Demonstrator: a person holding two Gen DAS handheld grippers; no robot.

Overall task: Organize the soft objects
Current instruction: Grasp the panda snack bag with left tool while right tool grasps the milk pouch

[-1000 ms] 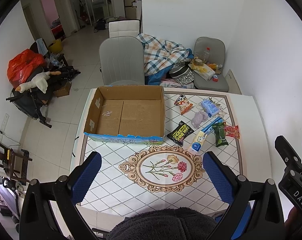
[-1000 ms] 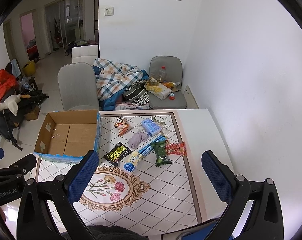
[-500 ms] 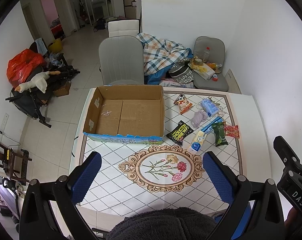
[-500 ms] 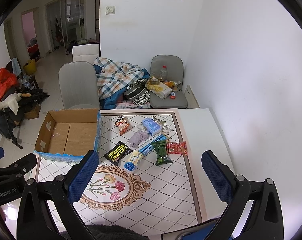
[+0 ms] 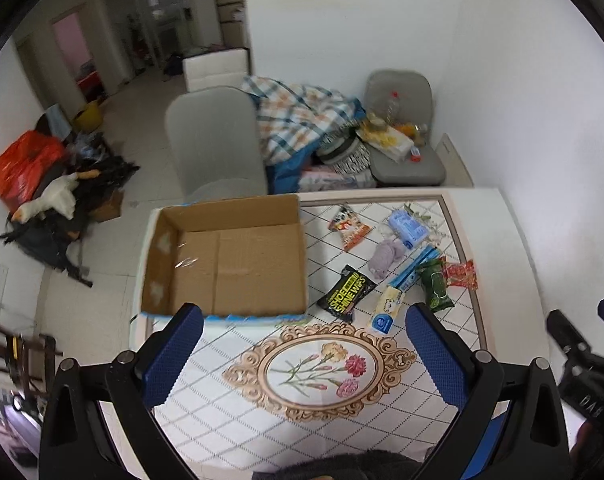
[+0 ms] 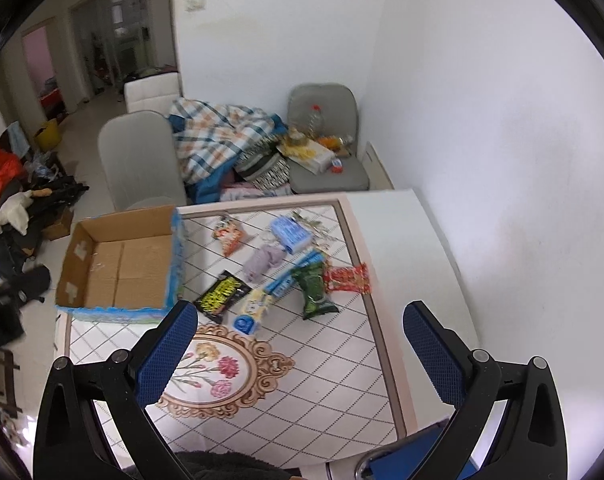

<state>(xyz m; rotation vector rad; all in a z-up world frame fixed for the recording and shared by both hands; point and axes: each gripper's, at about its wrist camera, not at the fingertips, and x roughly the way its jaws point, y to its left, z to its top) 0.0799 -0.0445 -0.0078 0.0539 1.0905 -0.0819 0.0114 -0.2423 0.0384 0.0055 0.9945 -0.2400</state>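
Both grippers, left gripper [image 5: 302, 344] and right gripper [image 6: 298, 340], wide and empty above the table's [image 6: 414, 240] near edge; take the black wipes pack [image 6: 221, 295] first, nearest the box [image 6: 114, 264], pinching it flat across its short side.

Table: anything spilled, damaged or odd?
Nothing spilled or damaged. The packets lie loosely scattered on the table beside the cardboard box, which holds nothing yet. Both claws, left and right, hang open above the table.

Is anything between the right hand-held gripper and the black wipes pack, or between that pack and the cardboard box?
Nothing visible blocks either path. The right hand-held gripper is open above bare tablecloth, and the black wipes pack lies just beyond its left finger. The cardboard box sits open-topped right beside the pack.
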